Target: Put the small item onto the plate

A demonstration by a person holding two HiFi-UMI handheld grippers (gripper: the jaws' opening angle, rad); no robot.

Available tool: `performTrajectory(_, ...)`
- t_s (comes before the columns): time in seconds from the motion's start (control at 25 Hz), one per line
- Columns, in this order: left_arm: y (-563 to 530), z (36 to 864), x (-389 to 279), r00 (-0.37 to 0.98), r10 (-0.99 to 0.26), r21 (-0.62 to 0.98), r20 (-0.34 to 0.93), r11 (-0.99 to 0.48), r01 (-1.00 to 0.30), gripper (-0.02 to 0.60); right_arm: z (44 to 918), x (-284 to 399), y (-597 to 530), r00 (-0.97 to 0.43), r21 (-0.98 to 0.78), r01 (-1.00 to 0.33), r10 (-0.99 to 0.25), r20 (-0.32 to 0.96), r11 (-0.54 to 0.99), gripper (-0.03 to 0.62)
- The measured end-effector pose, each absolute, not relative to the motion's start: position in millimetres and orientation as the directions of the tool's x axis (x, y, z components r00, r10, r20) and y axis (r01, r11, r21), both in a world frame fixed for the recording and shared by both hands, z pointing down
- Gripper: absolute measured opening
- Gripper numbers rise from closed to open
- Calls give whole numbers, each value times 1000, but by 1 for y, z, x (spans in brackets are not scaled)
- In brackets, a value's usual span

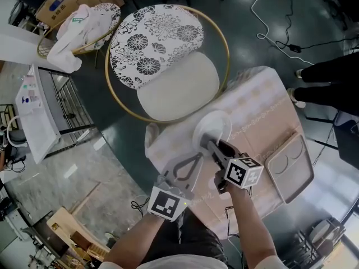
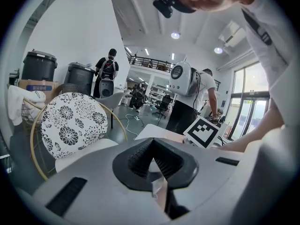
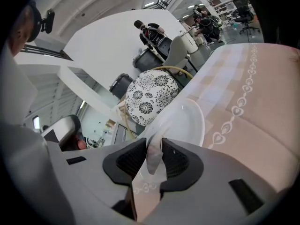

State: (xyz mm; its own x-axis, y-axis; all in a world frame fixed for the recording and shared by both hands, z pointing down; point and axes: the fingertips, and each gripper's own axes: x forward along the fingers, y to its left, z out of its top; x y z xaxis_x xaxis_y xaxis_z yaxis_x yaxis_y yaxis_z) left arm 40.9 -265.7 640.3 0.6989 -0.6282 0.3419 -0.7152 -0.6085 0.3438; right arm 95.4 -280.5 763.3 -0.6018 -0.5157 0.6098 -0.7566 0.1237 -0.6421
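Right claw point(image 3: 153, 141) pads fill the bottom of my right gripper view, clenched on the small item point(image 3: 153, 157), a pale, thin strip that stands up between them. It looks soft and very light (possibly a bit of film or wrapper; I cannot tell which), so I judge it needs only a gentle pinch across its middle, as it is held now. Something this limp may cling to a pad when I let go. Just beyond the claw lies the white plate point(image 3: 187, 123) on the cloth-covered counter point(image 3: 253, 107), and the item hangs near its closer rim, not yet on it. Left claw point(image 2: 152, 146) is closed tip to tip with nothing in it, waiting beside the right one.
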Motion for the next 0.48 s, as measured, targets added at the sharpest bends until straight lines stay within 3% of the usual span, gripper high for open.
performTrajectory(0.48, -270, 645, 37, 696, -628, 348, 348, -603, -718, 6, 771, 100, -292, -447, -325, -892, -510, 735, 315, 166)
